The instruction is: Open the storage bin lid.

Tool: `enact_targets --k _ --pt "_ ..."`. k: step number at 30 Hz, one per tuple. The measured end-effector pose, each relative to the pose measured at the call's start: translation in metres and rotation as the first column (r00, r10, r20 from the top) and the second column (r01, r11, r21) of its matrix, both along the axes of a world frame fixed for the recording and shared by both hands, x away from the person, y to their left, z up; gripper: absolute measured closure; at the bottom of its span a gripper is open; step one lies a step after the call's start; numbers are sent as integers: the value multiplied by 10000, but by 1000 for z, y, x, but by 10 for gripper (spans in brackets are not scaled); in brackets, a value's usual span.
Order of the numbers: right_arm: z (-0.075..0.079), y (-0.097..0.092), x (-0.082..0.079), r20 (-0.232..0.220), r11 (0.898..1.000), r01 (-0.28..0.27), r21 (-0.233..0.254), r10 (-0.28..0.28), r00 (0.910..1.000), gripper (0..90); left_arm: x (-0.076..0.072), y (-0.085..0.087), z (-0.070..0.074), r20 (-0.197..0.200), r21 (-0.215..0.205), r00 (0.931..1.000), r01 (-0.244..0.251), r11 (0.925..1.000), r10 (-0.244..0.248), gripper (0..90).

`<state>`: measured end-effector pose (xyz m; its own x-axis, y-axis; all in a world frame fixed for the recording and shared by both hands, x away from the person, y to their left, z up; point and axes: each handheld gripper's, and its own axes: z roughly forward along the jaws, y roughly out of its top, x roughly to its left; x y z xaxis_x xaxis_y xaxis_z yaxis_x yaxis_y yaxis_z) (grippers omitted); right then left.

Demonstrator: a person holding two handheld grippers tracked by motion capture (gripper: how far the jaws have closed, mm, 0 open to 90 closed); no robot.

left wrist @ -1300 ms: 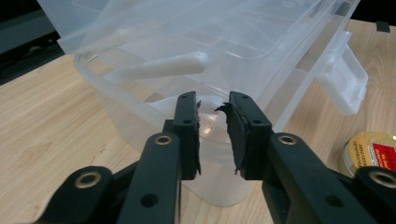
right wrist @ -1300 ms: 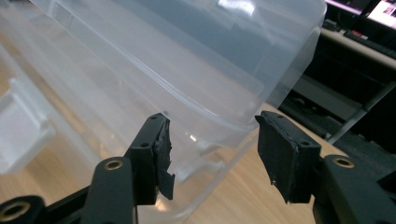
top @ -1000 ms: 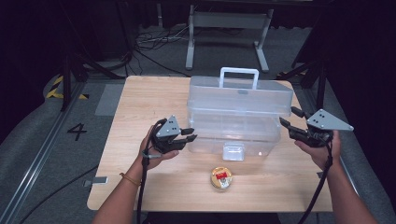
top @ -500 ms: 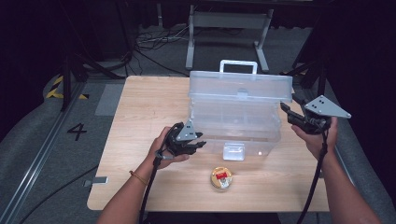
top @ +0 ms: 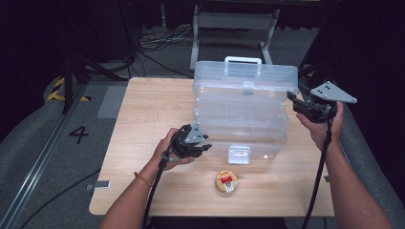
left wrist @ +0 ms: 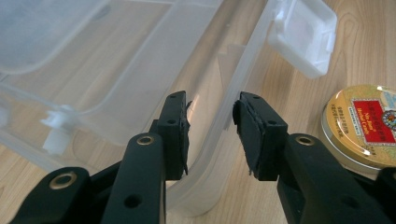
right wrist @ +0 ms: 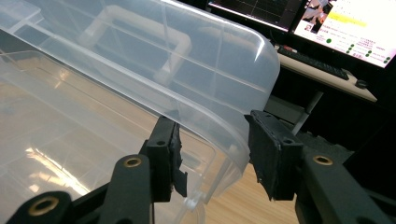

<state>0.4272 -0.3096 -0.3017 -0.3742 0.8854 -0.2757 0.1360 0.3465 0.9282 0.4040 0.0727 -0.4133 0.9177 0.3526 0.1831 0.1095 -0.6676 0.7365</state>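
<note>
The clear plastic box (top: 241, 112) is standing on the bench (top: 143, 114); the left tool (top: 204, 144) is spread around its front wall, the right tool (top: 292, 98) spread around its lid corner

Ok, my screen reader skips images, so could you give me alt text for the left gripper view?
Open black tongs straddle the lower front edge of a clear plastic box on a wooden table. A round gold tin lies to the right.

A pale wood worktop (top: 143, 109) stands on grey floor (top: 43, 143) marked "4" (top: 79, 134), with cables (top: 157, 40), a metal frame (top: 234, 21) and lit monitors (right wrist: 355, 23) in darkness beyond.
</note>
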Motion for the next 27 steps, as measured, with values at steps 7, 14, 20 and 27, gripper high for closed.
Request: enact_targets --k 7,14,20,27 --pt "4 -1 17 228 9993 373 -23 -372 9990 652 3 -3 -3 127 441 9997 182 9989 -188 662" --pt "2 -4 31 537 9982 591 45 -593 9968 727 6 -1 -3 38 415 9988 481 9980 -483 677" --pt "-2 -7 45 389 9954 872 398 -888 9953 787 7 -1 -3 7 387 9988 495 9980 -496 678" --pt "-3 -8 59 381 9924 1158 410 -1174 9924 842 8 0 -4 -17 328 9978 660 9973 -660 690"
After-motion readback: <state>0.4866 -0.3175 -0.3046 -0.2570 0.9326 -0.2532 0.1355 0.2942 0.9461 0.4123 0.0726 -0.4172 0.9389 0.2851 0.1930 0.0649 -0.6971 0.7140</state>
